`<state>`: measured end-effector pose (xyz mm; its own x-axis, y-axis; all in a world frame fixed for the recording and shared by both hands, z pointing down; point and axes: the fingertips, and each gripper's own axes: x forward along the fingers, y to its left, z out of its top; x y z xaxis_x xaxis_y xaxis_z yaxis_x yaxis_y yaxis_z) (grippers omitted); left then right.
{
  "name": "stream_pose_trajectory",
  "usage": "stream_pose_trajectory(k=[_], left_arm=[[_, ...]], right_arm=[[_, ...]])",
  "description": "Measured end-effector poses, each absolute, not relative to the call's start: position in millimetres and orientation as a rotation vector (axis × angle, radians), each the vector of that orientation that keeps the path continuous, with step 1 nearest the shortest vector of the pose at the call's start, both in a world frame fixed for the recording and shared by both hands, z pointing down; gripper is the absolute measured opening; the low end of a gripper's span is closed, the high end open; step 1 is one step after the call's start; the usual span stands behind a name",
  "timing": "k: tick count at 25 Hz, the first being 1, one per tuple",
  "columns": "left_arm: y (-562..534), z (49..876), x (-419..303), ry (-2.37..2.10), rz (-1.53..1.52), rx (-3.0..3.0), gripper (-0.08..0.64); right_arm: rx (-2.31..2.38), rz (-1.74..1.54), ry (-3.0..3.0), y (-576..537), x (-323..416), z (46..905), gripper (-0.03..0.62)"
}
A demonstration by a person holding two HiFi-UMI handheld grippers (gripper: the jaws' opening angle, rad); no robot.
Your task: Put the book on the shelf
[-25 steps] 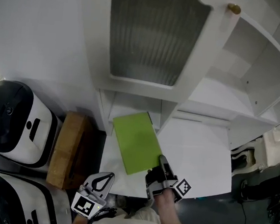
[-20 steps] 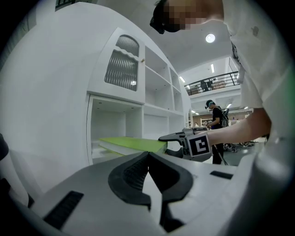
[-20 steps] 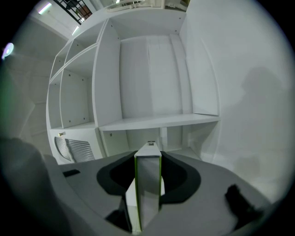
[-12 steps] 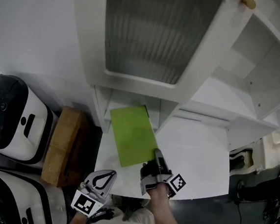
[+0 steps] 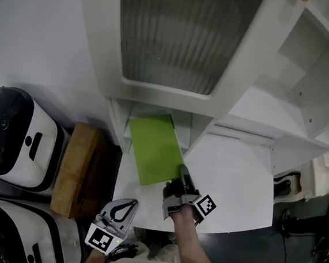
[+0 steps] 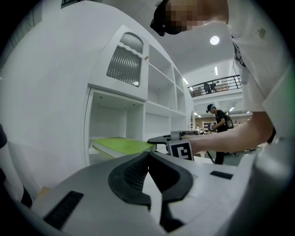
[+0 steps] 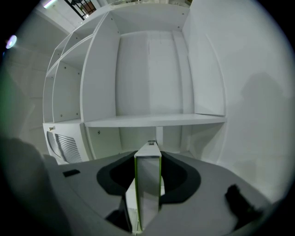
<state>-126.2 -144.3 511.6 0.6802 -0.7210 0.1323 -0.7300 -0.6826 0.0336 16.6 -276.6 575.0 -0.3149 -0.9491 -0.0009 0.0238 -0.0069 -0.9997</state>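
Observation:
A thin green book (image 5: 154,150) lies flat, its far end under the white shelf cabinet (image 5: 179,43) in the low open compartment (image 6: 113,122). My right gripper (image 5: 181,173) is shut on the book's near edge; in the right gripper view the book's edge (image 7: 147,184) stands upright between the jaws, pointing at a white shelf board (image 7: 154,120). The left gripper view shows the book (image 6: 122,145) side-on with the right gripper (image 6: 159,139) behind it. My left gripper (image 5: 128,205) hangs low near the table's front edge, shut and holding nothing (image 6: 148,154).
The white table top (image 5: 235,181) runs to the right of the book. A brown cardboard box (image 5: 77,169) and white appliances with black tops (image 5: 13,142) stand at the left. Open white shelves (image 5: 309,67) rise at the right. A person (image 6: 216,122) stands far off.
The right gripper has slid the green book forward, so its far end now lies deeper under the cabinet. The left gripper has stayed near the table's front edge.

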Motion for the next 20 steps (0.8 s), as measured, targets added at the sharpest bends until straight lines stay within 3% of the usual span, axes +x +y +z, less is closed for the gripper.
stream_pose_trajectory(k=[20], left_arm=[[-141.6,515.3,-155.7,-1.267,0.192,2.739,0.009]], right_arm=[[-1.058,-1.401,1.385,-316.2,-4.7,577.8,0.150]])
